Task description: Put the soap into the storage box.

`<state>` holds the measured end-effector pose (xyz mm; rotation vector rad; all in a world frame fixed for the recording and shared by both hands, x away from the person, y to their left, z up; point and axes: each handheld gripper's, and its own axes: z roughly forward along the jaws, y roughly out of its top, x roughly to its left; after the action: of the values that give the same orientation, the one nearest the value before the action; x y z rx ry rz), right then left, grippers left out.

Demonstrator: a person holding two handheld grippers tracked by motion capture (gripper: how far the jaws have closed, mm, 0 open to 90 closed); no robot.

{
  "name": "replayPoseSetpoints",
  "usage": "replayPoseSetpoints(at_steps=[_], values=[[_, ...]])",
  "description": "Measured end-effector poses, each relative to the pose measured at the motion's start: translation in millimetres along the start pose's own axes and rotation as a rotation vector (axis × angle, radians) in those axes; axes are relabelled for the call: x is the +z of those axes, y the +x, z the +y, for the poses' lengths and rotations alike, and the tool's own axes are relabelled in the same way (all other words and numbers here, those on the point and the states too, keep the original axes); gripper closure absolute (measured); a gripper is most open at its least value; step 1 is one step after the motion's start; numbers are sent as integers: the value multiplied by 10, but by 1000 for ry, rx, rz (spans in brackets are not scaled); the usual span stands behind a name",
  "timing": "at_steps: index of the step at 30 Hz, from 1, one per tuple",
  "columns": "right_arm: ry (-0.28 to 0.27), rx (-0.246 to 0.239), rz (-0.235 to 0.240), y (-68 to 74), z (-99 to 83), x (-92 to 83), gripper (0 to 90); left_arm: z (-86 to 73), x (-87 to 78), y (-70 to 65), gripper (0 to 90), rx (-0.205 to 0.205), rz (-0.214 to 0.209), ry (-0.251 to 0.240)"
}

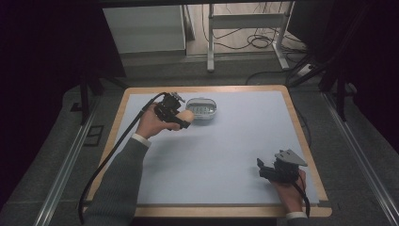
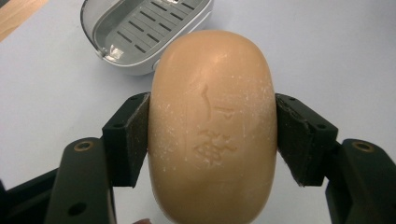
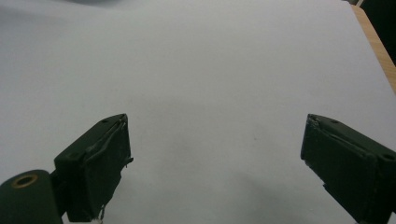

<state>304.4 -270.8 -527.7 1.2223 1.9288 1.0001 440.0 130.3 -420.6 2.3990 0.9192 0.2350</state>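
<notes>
A tan oval bar of soap (image 2: 212, 126) with a stamped mark sits between the black pads of my left gripper (image 2: 212, 137), which is shut on it. In the high view the left gripper (image 1: 181, 120) holds the soap (image 1: 186, 116) just left of a grey soap dish (image 1: 202, 109) with a slotted insert. The dish (image 2: 140, 32) lies beyond the soap in the left gripper view, with nothing in it. My right gripper (image 1: 264, 168) rests near the table's front right, and its jaws (image 3: 217, 163) stand wide open over bare mat.
A pale blue mat (image 1: 226, 146) covers the wooden-edged table (image 1: 301, 136). The table's right wooden edge (image 3: 376, 44) lies close to the right gripper. Dark floor, metal rails and a desk frame with cables lie beyond the table.
</notes>
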Motion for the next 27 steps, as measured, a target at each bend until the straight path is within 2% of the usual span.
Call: replayPoseSetpoints(at_steps=[14, 27], values=[[-4, 2, 2, -2, -1, -2, 85, 140, 113, 16, 326, 18, 2, 23], [-4, 2, -1, -1, -2, -2, 85, 272, 254, 89, 326, 8, -12, 35]])
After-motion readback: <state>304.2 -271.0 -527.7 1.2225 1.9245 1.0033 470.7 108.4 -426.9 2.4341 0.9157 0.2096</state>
